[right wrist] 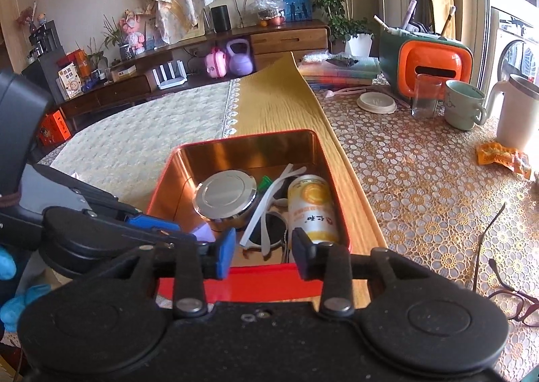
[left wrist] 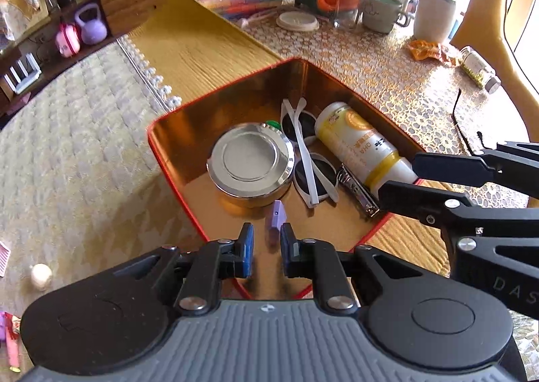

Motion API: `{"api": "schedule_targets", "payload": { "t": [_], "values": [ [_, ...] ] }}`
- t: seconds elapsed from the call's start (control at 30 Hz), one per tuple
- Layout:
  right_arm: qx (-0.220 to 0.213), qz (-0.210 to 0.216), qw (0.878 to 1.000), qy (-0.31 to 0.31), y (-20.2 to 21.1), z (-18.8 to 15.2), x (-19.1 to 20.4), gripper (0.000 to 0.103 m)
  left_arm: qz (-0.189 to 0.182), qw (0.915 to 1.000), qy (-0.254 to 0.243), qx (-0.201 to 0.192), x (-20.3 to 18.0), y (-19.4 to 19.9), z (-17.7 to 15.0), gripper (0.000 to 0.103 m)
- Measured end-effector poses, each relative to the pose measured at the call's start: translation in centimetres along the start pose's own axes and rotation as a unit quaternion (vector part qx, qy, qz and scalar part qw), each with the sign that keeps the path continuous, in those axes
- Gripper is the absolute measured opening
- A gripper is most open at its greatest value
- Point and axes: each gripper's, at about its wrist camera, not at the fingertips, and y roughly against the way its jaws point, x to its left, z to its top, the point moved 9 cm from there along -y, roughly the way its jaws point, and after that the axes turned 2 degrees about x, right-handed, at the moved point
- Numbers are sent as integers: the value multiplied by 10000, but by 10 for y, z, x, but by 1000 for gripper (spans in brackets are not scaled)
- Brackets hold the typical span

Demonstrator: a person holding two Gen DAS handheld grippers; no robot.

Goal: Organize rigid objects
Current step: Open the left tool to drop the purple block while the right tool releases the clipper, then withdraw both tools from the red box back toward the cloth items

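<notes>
Red tin w/ gold interior sits on the table, lid off. Inside: round steel container at left, white sunglasses in the middle, yellow-white bottle lying on its side at right, nail clipper beside the bottle. Small purple piece lies near the tin's front edge. Left hand-held gripper hovers over that edge, jaws narrowly apart, holding nothing; purple piece prob. just beyond the tips. Right hand-held gripper above the tin's near wall, jaws wide, empty. Spectacles lie on the table, right.
</notes>
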Motion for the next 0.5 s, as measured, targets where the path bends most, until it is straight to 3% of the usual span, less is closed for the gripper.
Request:
{"api": "schedule_targets", "payload": {
  "t": [0.5],
  "values": [
    [-182, 134, 9994, 262, 24, 4, 37, 50, -66, 9963, 179, -832, 20, 62, -16, 16]
  ]
}}
